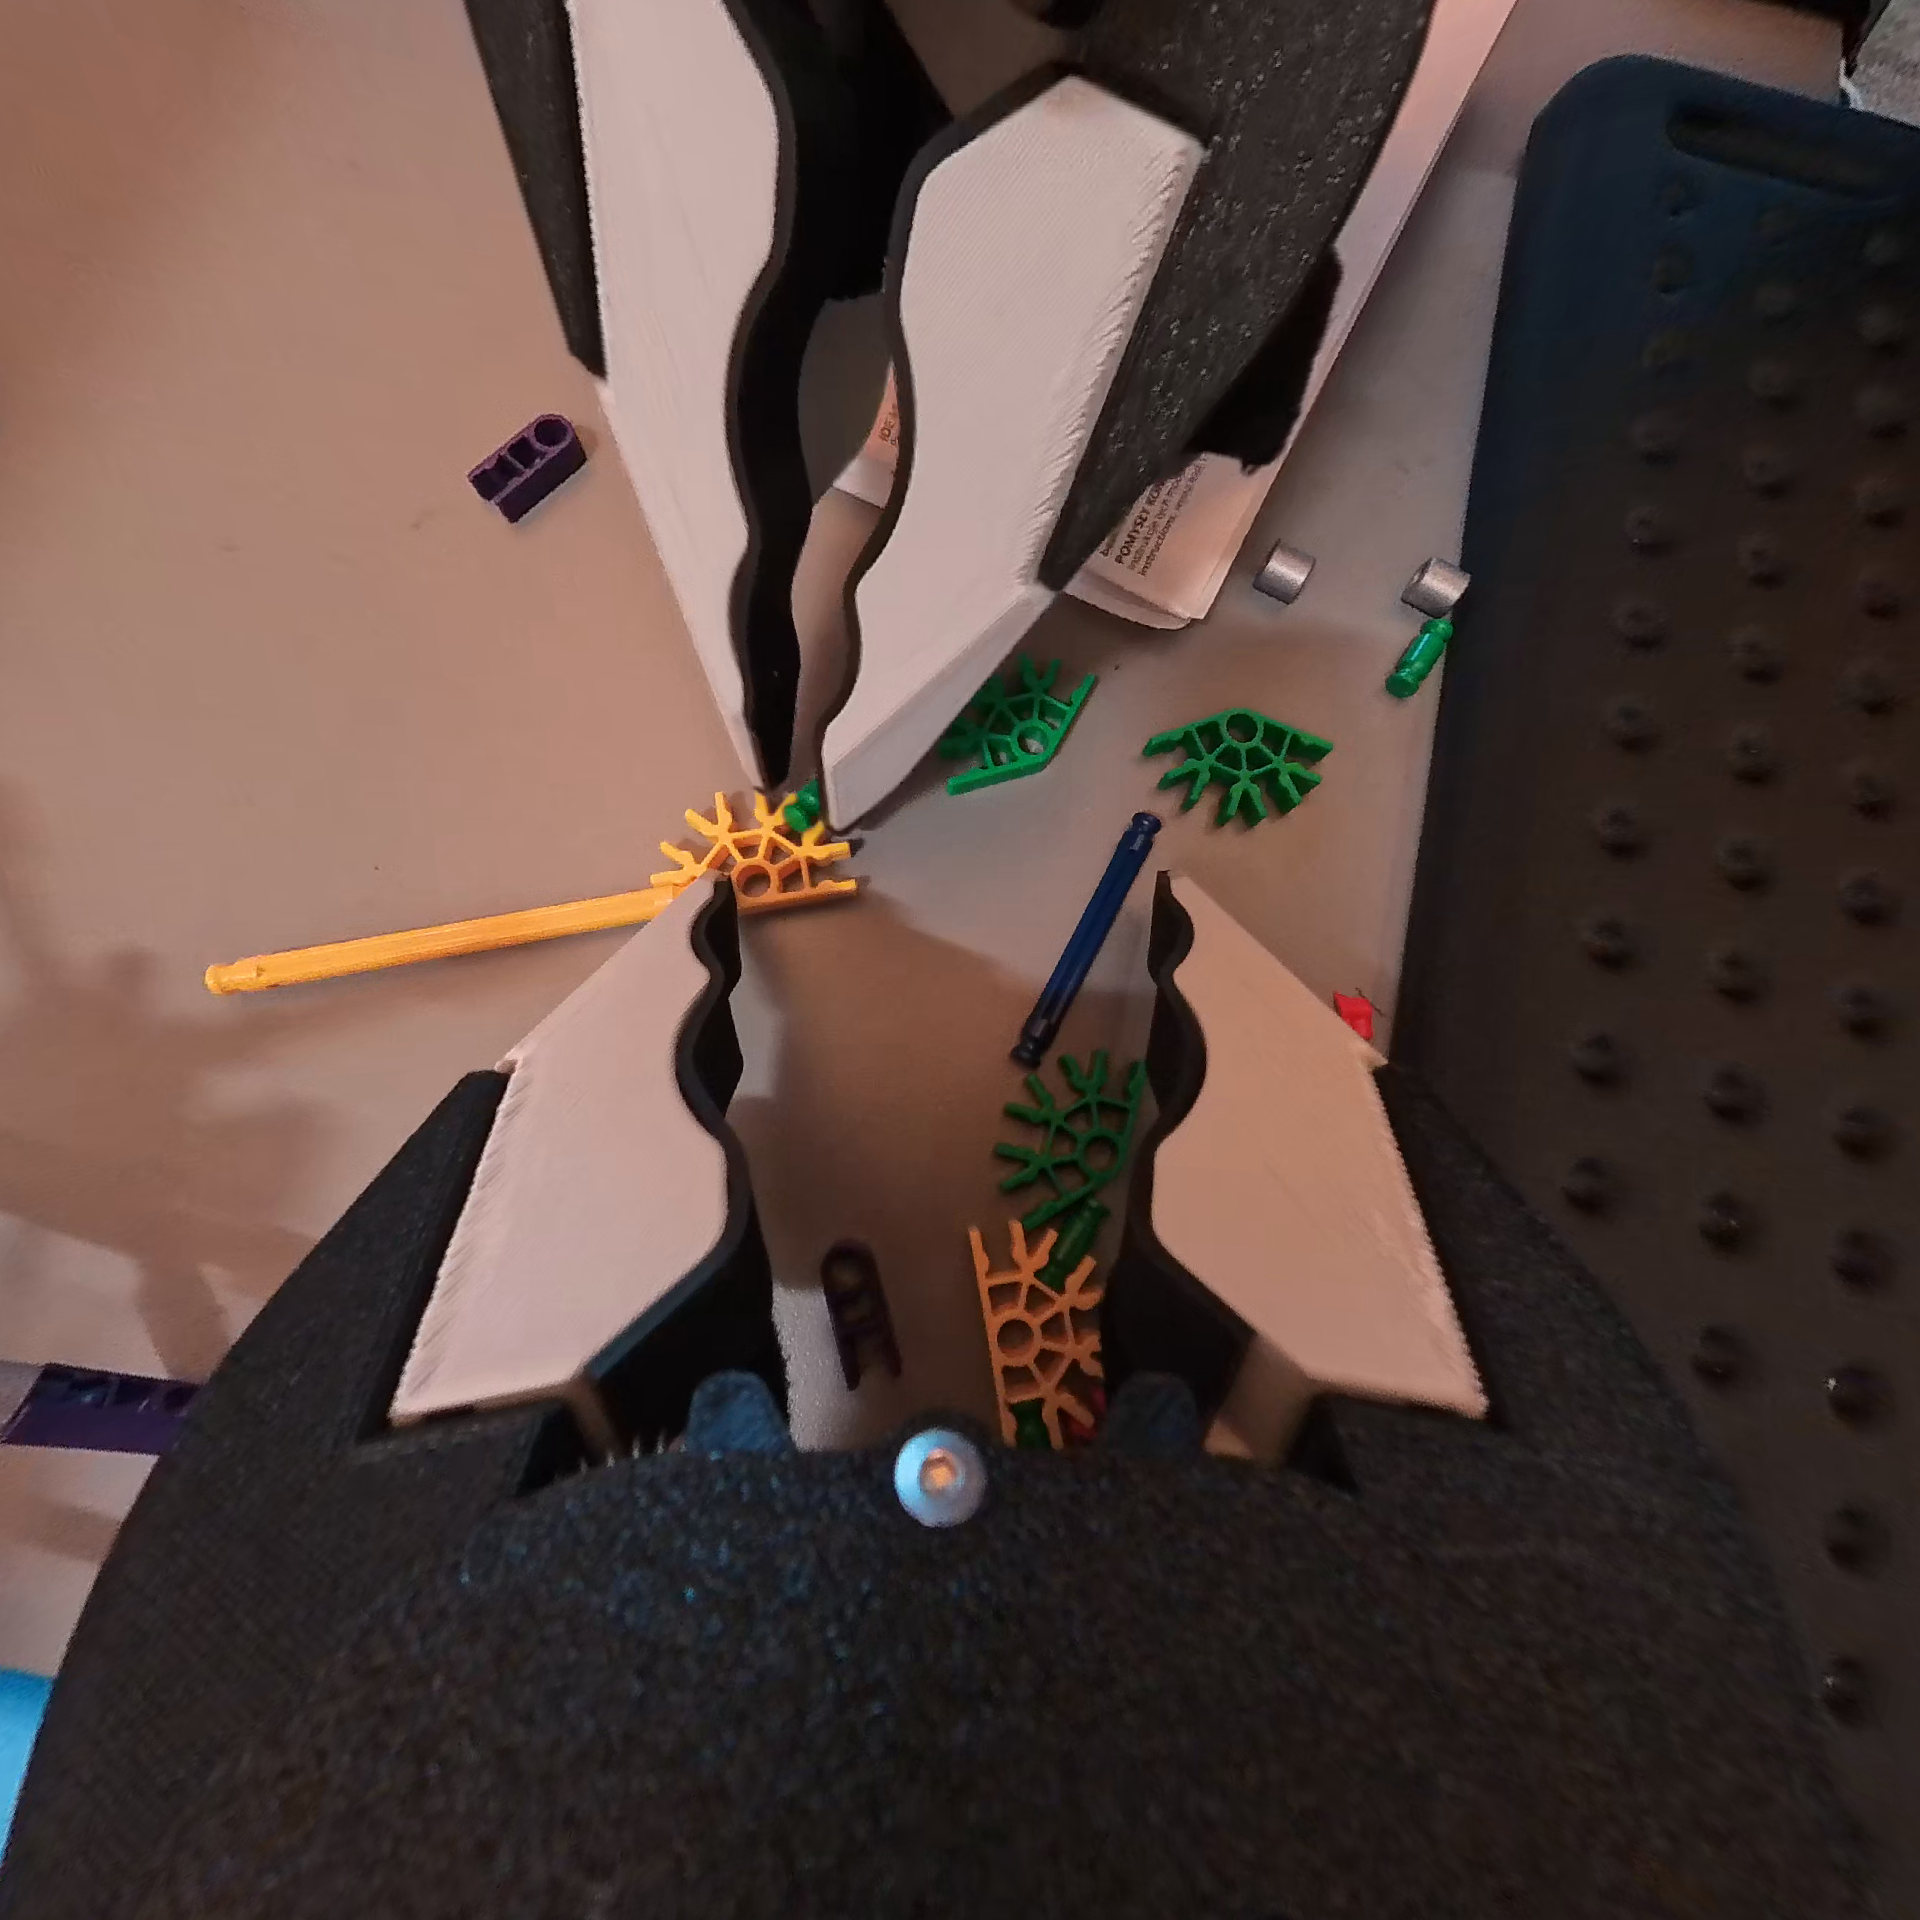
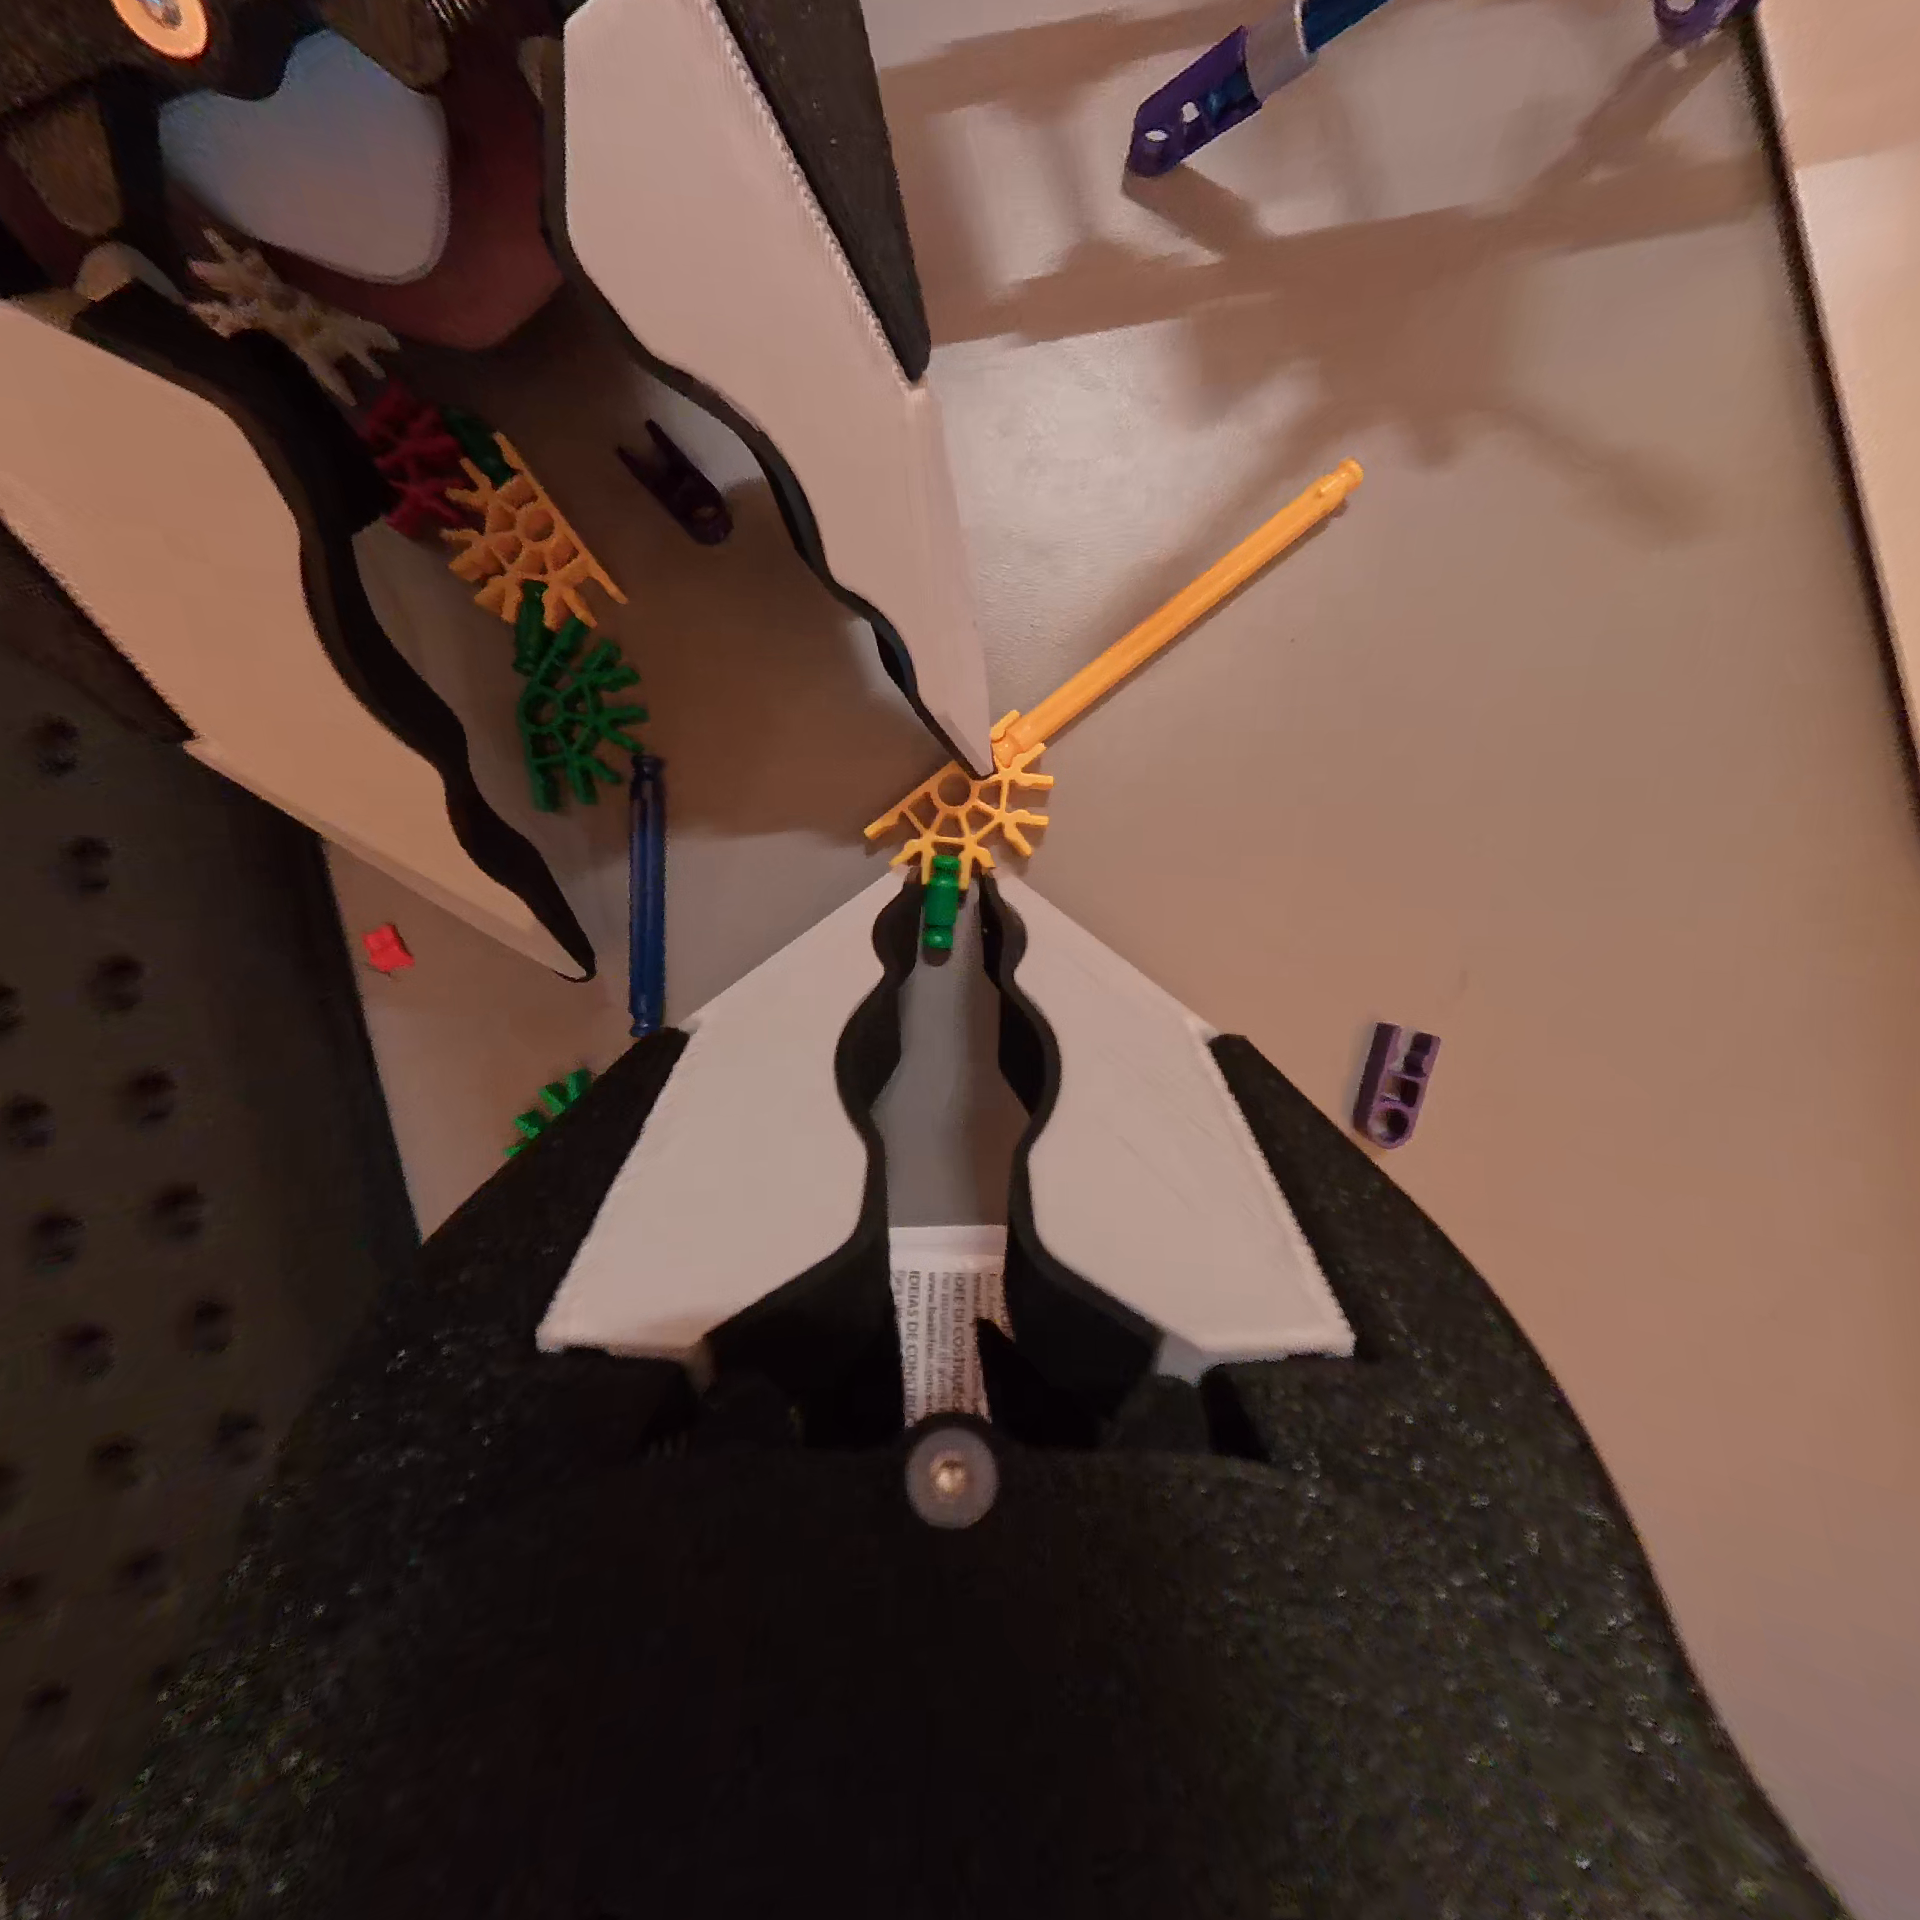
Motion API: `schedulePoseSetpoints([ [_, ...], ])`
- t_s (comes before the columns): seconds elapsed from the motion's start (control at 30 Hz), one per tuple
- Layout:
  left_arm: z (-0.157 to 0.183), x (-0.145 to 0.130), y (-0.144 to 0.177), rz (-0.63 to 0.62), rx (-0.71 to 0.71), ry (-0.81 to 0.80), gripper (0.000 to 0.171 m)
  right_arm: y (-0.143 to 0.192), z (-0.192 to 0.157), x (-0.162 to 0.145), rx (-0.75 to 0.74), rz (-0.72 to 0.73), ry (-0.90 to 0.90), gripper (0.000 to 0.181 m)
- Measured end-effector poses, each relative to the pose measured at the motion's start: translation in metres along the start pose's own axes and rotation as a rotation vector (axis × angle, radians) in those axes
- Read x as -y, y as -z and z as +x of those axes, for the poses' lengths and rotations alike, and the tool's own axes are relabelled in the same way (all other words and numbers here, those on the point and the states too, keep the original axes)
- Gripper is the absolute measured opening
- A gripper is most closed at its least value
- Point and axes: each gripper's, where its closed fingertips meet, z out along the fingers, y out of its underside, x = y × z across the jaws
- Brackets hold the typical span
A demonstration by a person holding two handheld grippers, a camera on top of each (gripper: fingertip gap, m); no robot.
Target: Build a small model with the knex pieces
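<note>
Tightly opposed jaws around yellow connector (image 2: 961, 816)

I can't read whether the right gripper (image 2: 940, 883) pinches the short green rod (image 2: 940, 902). My left gripper (image 1: 940, 894) hides most of a yellow connector (image 1: 1039, 1340).

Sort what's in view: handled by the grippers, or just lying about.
In hand: right gripper, shut on green peg; yellow connector with yellow rod, touched by left gripper.
Lying about: blue rod, green connectors, purple clip, grey spacers, booklet.
</note>
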Motion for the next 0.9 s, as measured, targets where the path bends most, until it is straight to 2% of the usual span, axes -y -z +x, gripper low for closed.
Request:
schedulePoseSetpoints([
  [0.5,0.0003,0.0004,-0.0005,0.001,-0.001,-0.001,0.079,0.0007,0.0004,0.002,-0.006,0.057,-0.028,0.004],
  [0.9,0.0013,0.0001,-0.0005,-0.002,-0.002,-0.007,0.079,0.001,-0.0002,0.0005,0.005,-0.001,-0.017,0.009],
])
